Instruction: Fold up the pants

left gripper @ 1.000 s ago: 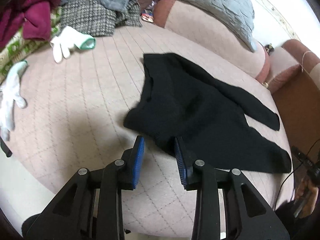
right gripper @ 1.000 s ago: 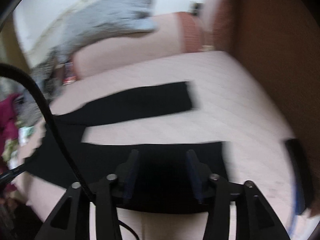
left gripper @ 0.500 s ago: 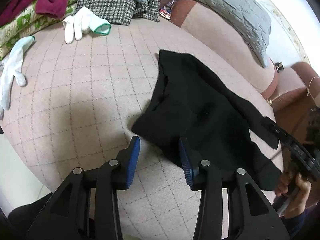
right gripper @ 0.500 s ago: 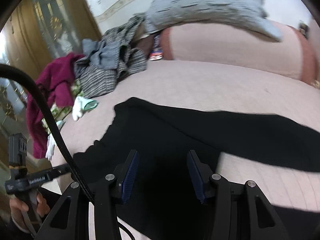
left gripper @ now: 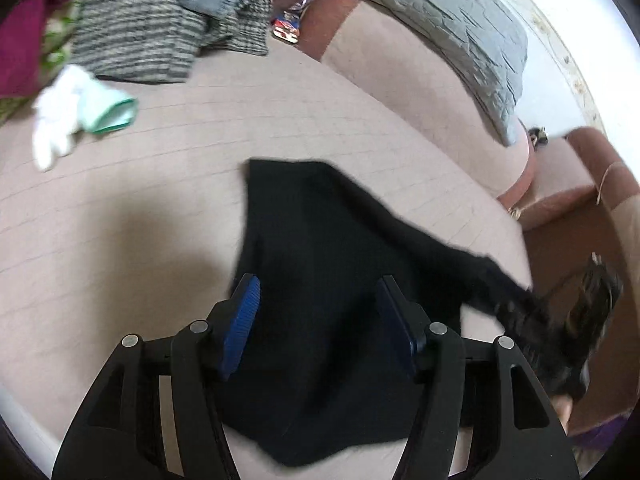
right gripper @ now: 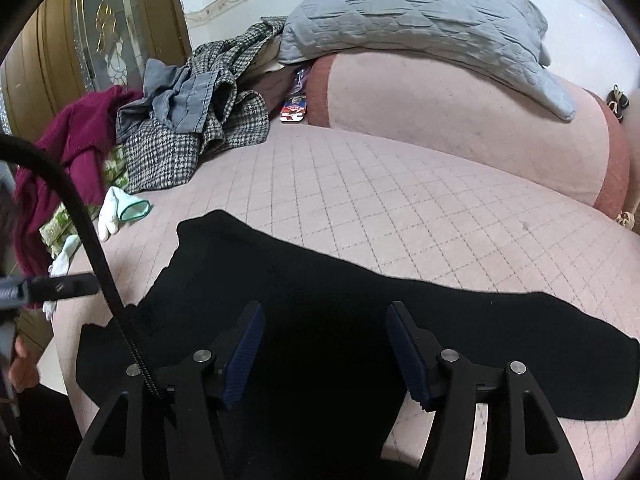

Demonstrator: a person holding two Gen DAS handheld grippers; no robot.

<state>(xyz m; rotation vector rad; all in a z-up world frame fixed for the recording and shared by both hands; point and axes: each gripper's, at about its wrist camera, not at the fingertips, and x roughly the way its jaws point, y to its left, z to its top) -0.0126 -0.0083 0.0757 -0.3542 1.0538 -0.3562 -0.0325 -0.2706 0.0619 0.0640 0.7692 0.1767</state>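
Black pants (left gripper: 320,220) lie spread on the pink quilted bed (left gripper: 140,200), waist end toward the clothes pile, legs running off to the right. My left gripper (left gripper: 318,308) hovers over the near part of the pants. Its jaws are opening, with fabric below the blue pads (left gripper: 244,320) and not pinched. In the right wrist view the pants (right gripper: 320,272) stretch across the bed (right gripper: 400,184). My right gripper (right gripper: 326,332) sits above their middle with its jaws opening, and the cloth is not pressed. The right gripper (left gripper: 580,320) shows as a blur in the left wrist view.
A heap of clothes (right gripper: 188,120) lies at the back left: checked, grey and maroon. White gloves (right gripper: 120,208) lie beside it. A grey quilted pillow (right gripper: 420,12) rests on the pink bolster (right gripper: 460,112). A black cable (right gripper: 96,248) crosses the right wrist view, with a hand (right gripper: 20,364) at its left edge.
The left gripper slid right, from the pants' near corner to over their middle, and its jaws widened. The right gripper swung from the leg ends to the upper part, jaws also wider.
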